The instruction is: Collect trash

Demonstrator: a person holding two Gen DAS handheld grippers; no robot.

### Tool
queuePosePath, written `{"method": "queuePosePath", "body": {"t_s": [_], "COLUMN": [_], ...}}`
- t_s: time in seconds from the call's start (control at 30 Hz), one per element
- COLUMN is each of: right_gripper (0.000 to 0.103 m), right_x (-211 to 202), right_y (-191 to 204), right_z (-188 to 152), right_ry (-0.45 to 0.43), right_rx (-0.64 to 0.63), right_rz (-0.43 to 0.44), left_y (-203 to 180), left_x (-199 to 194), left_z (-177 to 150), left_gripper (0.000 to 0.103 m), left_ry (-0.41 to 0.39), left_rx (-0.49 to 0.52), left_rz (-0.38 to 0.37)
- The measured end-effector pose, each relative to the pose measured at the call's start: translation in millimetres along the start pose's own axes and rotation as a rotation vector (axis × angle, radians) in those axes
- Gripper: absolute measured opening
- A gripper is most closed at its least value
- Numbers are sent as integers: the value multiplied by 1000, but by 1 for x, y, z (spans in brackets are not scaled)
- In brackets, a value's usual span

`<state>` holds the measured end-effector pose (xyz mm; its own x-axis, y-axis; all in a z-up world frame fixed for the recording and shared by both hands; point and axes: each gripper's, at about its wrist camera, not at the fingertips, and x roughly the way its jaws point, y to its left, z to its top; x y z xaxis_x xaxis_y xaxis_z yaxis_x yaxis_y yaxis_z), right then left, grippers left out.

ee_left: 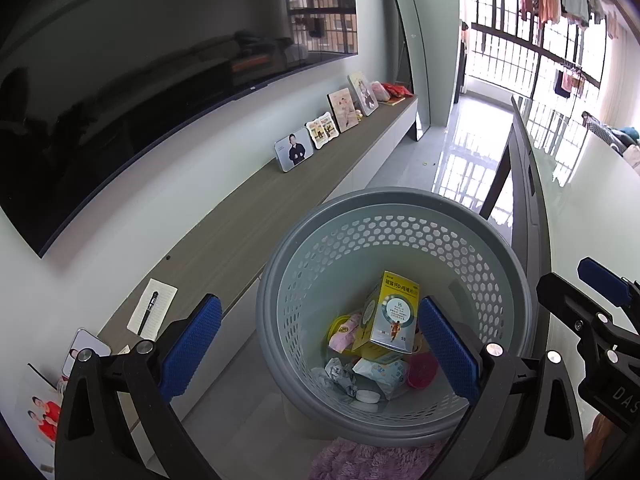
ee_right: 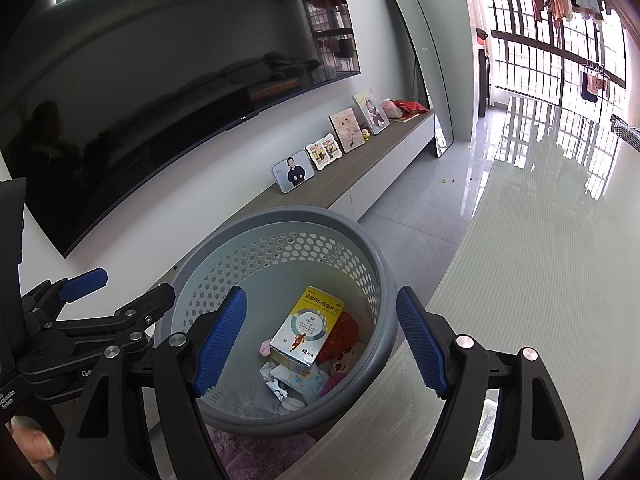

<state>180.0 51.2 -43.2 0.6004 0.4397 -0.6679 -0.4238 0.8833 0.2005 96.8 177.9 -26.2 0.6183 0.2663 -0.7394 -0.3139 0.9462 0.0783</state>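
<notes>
The yellow box (ee_left: 394,312) lies on top of the heap in the grey basket (ee_left: 304,240), leaning toward the basket's far wall, with a crumpled tissue (ee_left: 340,374), a wipes packet (ee_left: 382,372) and a red wrapper (ee_right: 344,330) under and beside it; the basket stands on the floor between the TV bench (ee_left: 248,216) and the edge of the white table (ee_right: 540,280). My left gripper (ee_left: 320,344) hangs over the basket's mouth, jaws released and nothing between them; my right gripper (ee_right: 320,344) hangs just beside it, also spread and empty. I judge the drop finished, so the step in hand is to pull back and look for more rubbish; I should lift both claws straight up clear of the rim before swinging, so I neither tip the basket nor knock the two grippers together; the table edge shows nothing left to take here.
</notes>
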Motion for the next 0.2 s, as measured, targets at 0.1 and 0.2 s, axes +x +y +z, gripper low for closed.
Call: {"method": "queuePosePath", "body": {"t_s": [0.1, 0.2], "right_gripper": [74, 74], "right_x": [0, 0], "right_y": [0, 0], "right_z": [0, 0], "right_ry": [0, 0], "right_rx": [0, 0], "right_rz": [0, 0], "left_y": [1, 2], "left_x": [1, 1], "left_z": [1, 1], "left_gripper": [97, 97], "left_ry": [3, 5], "left_rx": [-2, -5], "left_rz": [-1, -3]}}
